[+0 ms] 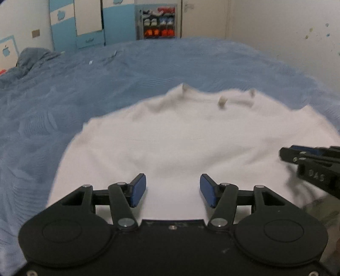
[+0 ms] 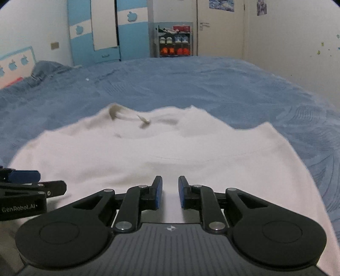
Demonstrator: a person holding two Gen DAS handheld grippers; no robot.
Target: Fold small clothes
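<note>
a white garment (image 1: 191, 144) lay spread on a blue bedspread (image 1: 106, 80), its far edge scalloped and carrying a few small beige loops (image 1: 222, 103) with a thin cord between them. the frames were blurred there, so what kind of garment it was could not be told.

the left gripper (image 1: 173, 190) hung over the near part of the cloth with its blue-padded jaws wide apart and nothing between them. in this view the right gripper (image 1: 308, 161) showed only from the side at the right edge, over the cloth's right part; its jaw spacing could not be read from there.

the right wrist view supplied that: the right gripper (image 2: 170, 192) stood over the white garment (image 2: 170, 152) with its pads drawn close but a narrow strip of cloth visible through the gap, nothing pinched. here the left gripper (image 2: 31, 180) appeared side-on at the left edge, with lettering on its body.

only the right view showed a door (image 2: 218, 27) with a handle and posters (image 2: 222, 4) high on the wall. both showed a blue and white wardrobe (image 2: 106, 31), a shoe rack (image 2: 175, 41) with orange and pale shoes, and a rumpled blue blanket (image 1: 34, 59) at the far left of the bed.
</note>
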